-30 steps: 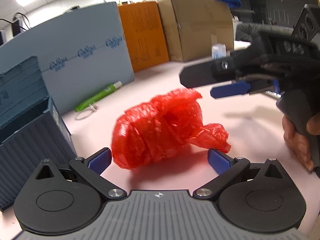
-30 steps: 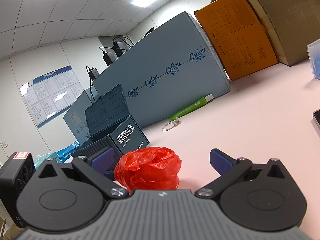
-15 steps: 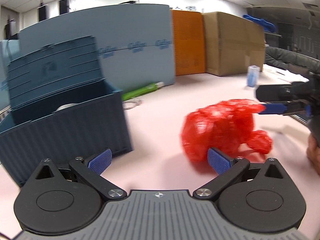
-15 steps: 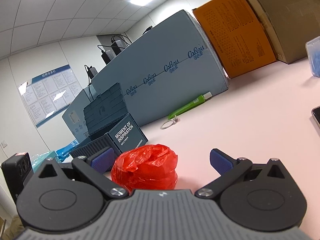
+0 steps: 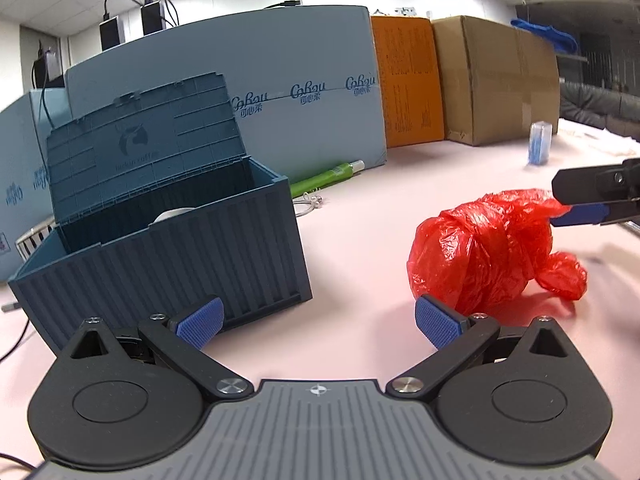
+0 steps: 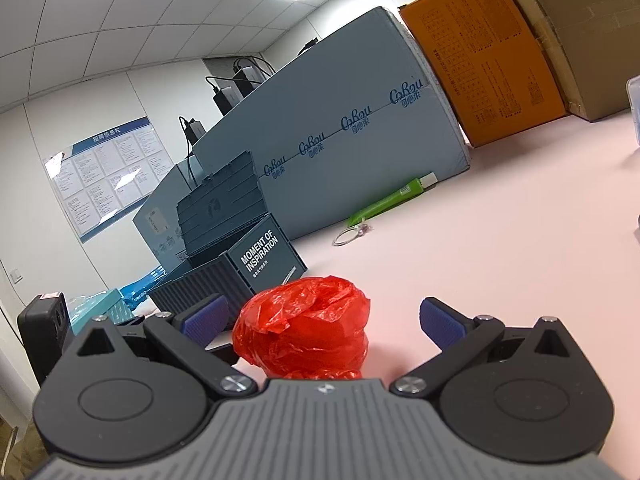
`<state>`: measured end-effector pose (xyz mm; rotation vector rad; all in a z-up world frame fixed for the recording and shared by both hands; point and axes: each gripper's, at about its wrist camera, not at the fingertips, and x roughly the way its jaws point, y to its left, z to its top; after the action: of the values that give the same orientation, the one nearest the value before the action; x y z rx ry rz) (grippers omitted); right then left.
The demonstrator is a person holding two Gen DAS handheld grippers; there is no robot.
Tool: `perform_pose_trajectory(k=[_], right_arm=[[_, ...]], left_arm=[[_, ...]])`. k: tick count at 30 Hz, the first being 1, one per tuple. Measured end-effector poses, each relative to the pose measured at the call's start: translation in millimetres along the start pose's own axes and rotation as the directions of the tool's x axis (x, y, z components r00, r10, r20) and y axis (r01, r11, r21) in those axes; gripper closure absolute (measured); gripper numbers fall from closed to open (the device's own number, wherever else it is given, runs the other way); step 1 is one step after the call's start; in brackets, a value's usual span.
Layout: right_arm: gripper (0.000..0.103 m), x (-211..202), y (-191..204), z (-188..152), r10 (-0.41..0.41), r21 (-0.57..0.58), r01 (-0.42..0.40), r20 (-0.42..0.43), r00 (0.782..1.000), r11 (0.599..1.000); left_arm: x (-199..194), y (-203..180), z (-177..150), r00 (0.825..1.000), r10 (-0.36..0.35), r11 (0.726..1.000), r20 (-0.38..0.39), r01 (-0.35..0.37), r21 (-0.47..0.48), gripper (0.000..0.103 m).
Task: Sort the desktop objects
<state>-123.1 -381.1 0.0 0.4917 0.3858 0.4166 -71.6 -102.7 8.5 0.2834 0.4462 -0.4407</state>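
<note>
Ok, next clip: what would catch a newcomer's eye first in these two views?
The crumpled red plastic bag stands out at once, lying on the pink table between the open fingers of the right gripper. Next is the dark blue container-style box with its lid up, to the left of the bag in the left wrist view. The left gripper is open too, with nothing between its fingers.

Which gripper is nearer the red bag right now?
Right. The right gripper is open with the red plastic bag sitting between its fingers. The left gripper is also open, but the bag lies ahead and off to its right, outside its fingers.
</note>
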Motion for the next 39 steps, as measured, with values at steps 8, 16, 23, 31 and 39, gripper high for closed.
perform_pose_trajectory(k=[8, 16, 23, 31, 39], right_arm=[[0.0, 7.6, 9.0, -1.5, -0.002, -0.048, 0.001, -0.035, 0.999, 0.999], [0.0, 15.2, 11.4, -0.7, -0.018, -0.05, 0.016, -0.047, 0.999, 0.999], [0.0, 19.0, 14.2, -1.2, -0.021, -0.062, 0.017, -0.058, 0.998, 0.998], [0.0, 19.3, 12.6, -0.7, -0.022, -0.052, 0.019, -0.059, 0.998, 0.998], [0.0, 17.0, 10.5, -1.8, -0.045, -0.041, 0.043, -0.048, 0.998, 0.998]], left_arm=[[7.8, 1.9, 2.1, 0.998, 0.054, 0.998, -0.022, -0.054, -0.013, 0.001], [13.7, -0.3, 4.6, 0.996, 0.08, 0.997, -0.04, -0.08, -0.002, 0.001], [15.4, -1.2, 4.8, 0.996, 0.082, 0.997, -0.043, -0.082, 0.012, 0.001], [19.8, -7.5, 6.2, 0.995, 0.087, 0.995, -0.044, -0.085, 0.058, 0.0], [17.8, -10.0, 5.6, 0.997, 0.075, 0.994, -0.031, -0.073, 0.076, 0.001]])
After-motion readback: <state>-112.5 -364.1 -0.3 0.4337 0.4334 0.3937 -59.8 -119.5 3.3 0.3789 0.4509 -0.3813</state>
